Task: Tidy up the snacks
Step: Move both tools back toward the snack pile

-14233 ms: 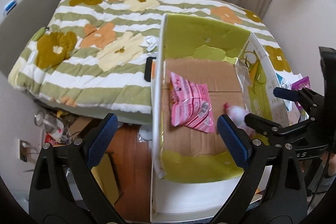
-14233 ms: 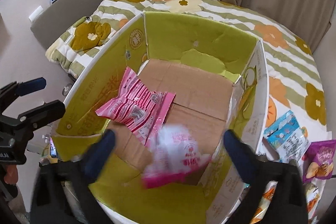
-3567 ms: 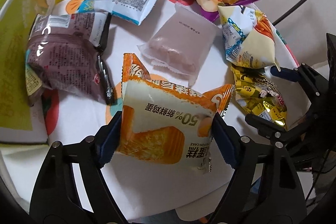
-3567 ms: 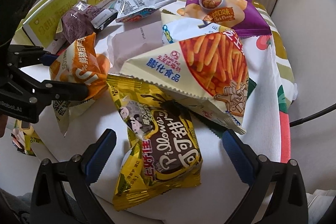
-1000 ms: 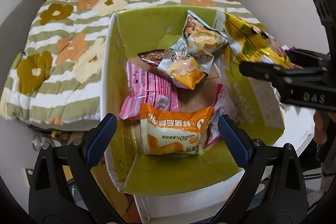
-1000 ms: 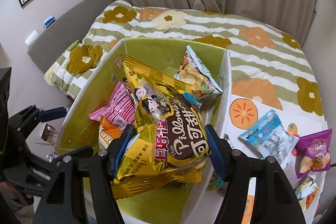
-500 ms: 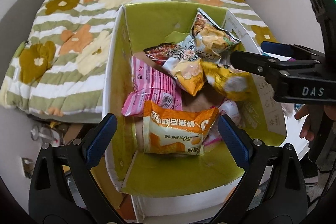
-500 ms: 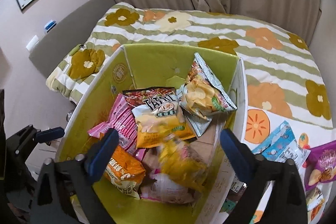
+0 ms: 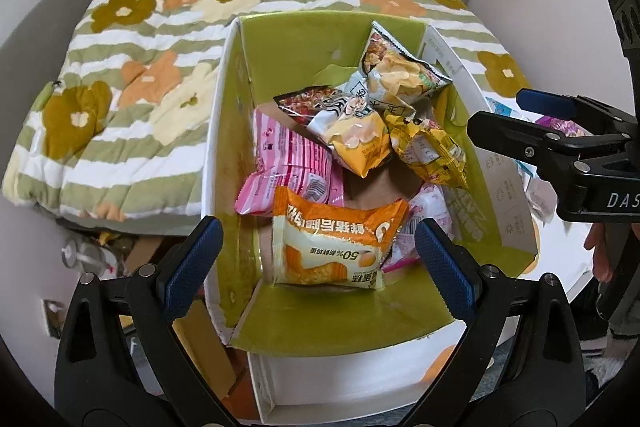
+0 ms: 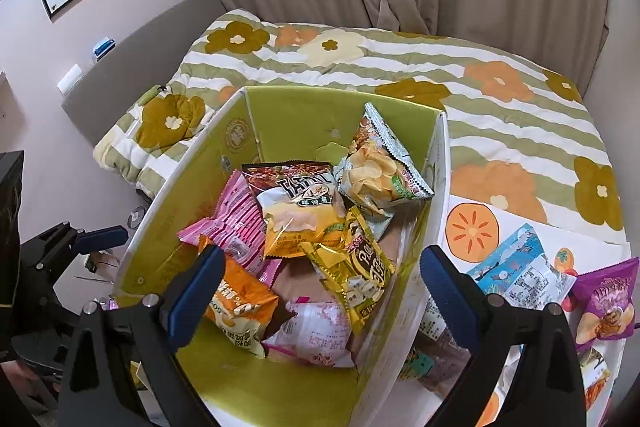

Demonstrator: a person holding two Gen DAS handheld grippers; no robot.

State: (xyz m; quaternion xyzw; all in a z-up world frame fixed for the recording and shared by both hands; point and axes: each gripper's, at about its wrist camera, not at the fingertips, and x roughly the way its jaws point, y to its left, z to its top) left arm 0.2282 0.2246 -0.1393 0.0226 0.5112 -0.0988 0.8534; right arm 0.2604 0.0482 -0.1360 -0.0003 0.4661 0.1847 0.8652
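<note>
Both grippers hang above an open green-lined cardboard box [image 9: 320, 39] that stands on a table against a flower-patterned quilt [image 9: 132, 79]. The left gripper [image 9: 316, 259] has its blue-padded jaws spread wide with nothing between them, and the right gripper [image 10: 320, 287] is likewise spread and empty over the box's near end. Inside the box, an orange cake packet [image 9: 332, 247] stands at the near side, with a pink striped packet [image 9: 292, 163] behind it against the left wall. A yellow chip bag [image 10: 296, 215] lies in the middle, a silver chip bag [image 10: 376, 171] leans at the far right, and a gold chocolate-pillow packet [image 10: 356, 267] lies tilted on the right, just beside the yellow bag. A pale pink-printed packet [image 10: 316, 335] sits low at the near right. Outside the box to the right, on the table's fruit-print cloth [image 10: 472, 227], lie a blue-and-white packet [image 10: 520, 275] and a purple chip bag [image 10: 608, 303], near each other.
</note>
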